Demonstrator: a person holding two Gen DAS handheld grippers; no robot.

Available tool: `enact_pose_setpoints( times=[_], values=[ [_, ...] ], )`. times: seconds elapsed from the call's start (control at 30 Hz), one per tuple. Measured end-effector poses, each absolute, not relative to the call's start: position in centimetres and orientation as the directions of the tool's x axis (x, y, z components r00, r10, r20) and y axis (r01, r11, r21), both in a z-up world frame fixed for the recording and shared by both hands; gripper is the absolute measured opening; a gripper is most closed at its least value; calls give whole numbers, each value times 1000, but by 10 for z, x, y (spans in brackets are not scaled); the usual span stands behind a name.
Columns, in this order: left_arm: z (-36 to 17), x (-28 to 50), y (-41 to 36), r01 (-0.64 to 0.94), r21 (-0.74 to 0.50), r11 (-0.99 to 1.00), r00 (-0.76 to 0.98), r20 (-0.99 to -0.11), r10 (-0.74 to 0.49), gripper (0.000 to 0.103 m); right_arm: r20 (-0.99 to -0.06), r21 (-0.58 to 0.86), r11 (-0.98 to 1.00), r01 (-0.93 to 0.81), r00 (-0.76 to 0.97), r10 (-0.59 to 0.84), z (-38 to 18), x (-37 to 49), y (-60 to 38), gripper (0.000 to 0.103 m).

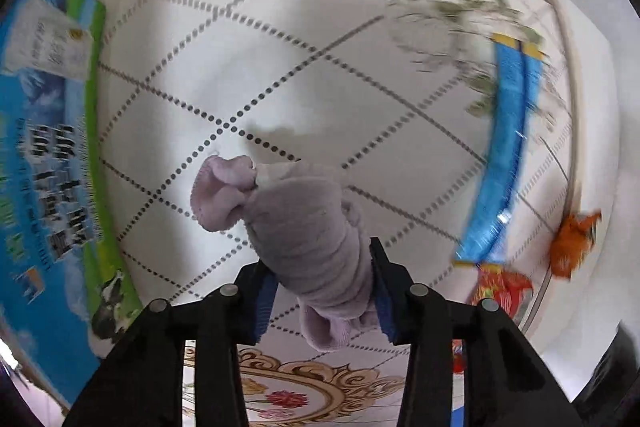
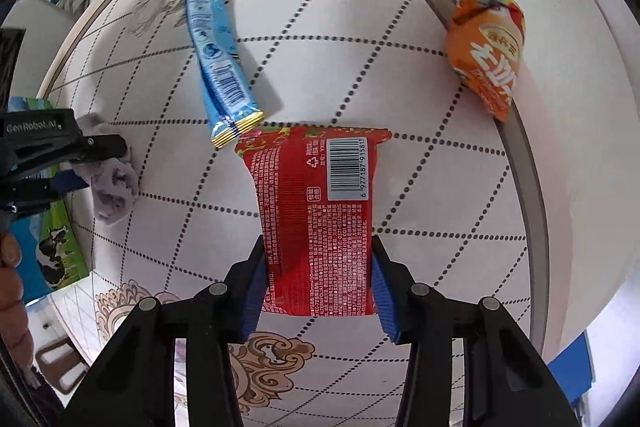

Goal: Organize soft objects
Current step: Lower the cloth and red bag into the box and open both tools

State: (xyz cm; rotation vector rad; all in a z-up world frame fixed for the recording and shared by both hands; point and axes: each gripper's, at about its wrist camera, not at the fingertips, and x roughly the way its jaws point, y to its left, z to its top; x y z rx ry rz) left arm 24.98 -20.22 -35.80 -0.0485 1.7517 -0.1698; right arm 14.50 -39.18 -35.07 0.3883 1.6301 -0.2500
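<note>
My left gripper [image 1: 324, 279] is shut on a rolled lilac sock [image 1: 304, 227] and holds it above the white quilted cloth [image 1: 240, 67]. The sock also shows at the left of the right wrist view [image 2: 112, 183], clamped in the left gripper [image 2: 100, 155]. My right gripper [image 2: 318, 279] is shut on a red snack packet [image 2: 316, 211], back side with barcode facing me, over the cloth [image 2: 440, 187].
A long blue packet [image 2: 216, 51] lies beyond the red one; it also shows in the left wrist view [image 1: 504, 147]. An orange snack bag [image 2: 488, 55] sits at the right table rim. A blue-green milk carton [image 1: 44, 147] stands at the left.
</note>
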Motion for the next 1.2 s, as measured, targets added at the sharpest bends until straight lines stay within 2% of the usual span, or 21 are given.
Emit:
enact_pose_setpoints(
  times=[0.27,0.53,0.8,1.03,1.2],
  values=[
    [-258,194,-194,175,-236,956,-5,-971,-239,38,-990,130,932,338,2,138,-300,147,-371,48],
    [-174,181,-98,206,-281,937,98,-947,-305,38,-965,257,945,201,109,239,-218,143,-304,48],
    [-163,179,36,91,-204,975,163,-963,-216,38,-925,360,933,-2,127,357,-175,164,-161,48],
    [-198,205,136,-13,-137,991,81,-987,-135,38,-923,377,921,-96,43,382,-200,194,-35,48],
    [-226,219,180,-57,-131,990,-6,-991,-131,38,-927,374,921,-108,-18,375,-232,210,23,48]
  ],
)
